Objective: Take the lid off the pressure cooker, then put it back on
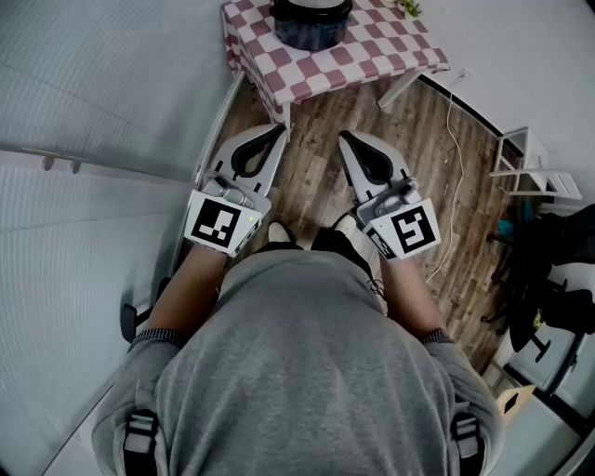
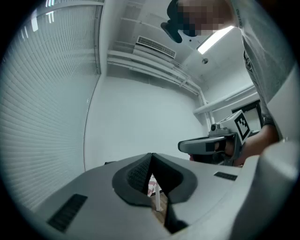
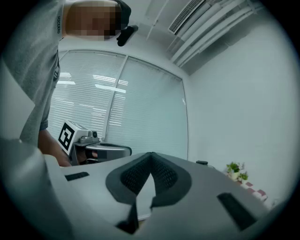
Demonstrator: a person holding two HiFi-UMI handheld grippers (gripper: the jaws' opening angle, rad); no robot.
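Observation:
The dark pressure cooker (image 1: 310, 20) with its lid on stands on a small table with a red-and-white checked cloth (image 1: 372, 51) at the top of the head view. My left gripper (image 1: 279, 130) and right gripper (image 1: 342, 137) are held side by side over the wooden floor, short of the table's near edge, both shut and empty. In the left gripper view the jaws (image 2: 151, 157) meet at the tips, and the right gripper (image 2: 208, 146) shows to the side. The right gripper view shows its shut jaws (image 3: 151, 157) and the left gripper (image 3: 101, 151).
A white wall and blinds (image 1: 84, 102) run along the left. A white cable (image 1: 456, 139) trails over the wooden floor (image 1: 437, 177) at the right, near a white rack (image 1: 530, 172) and dark clutter (image 1: 558, 270). A small plant (image 3: 236, 171) stands on the table.

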